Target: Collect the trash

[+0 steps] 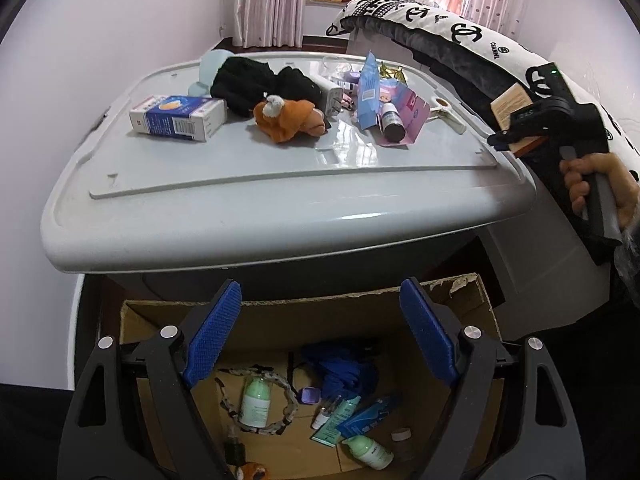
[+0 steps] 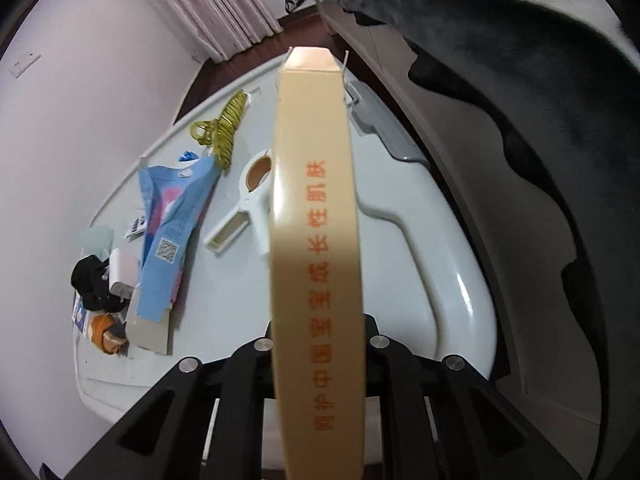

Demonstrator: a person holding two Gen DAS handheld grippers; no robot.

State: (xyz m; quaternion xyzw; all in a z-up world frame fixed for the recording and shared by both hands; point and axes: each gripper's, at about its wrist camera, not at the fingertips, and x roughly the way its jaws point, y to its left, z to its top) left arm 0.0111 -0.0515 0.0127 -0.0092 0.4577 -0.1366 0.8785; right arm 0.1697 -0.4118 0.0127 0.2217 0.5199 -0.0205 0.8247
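Grey storage bin lid (image 1: pixel 248 184) carries the clutter; cardboard box (image 1: pixel 472 300) sits on the floor at its near side w/ bottles and wrappers inside. Right gripper (image 2: pixel 316 344), at the lid's right edge, has jaws clamped on a long beige carton (image 2: pixel 314 216). Left gripper (image 1: pixel 320 332) hangs over the box, jaws apart, holding nothing. Step looks like carrying; next move prob. needs the carton brought above the box, then let go.

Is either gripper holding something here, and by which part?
The right gripper holds a tan carton across its near end. The left gripper is open, holding nothing.
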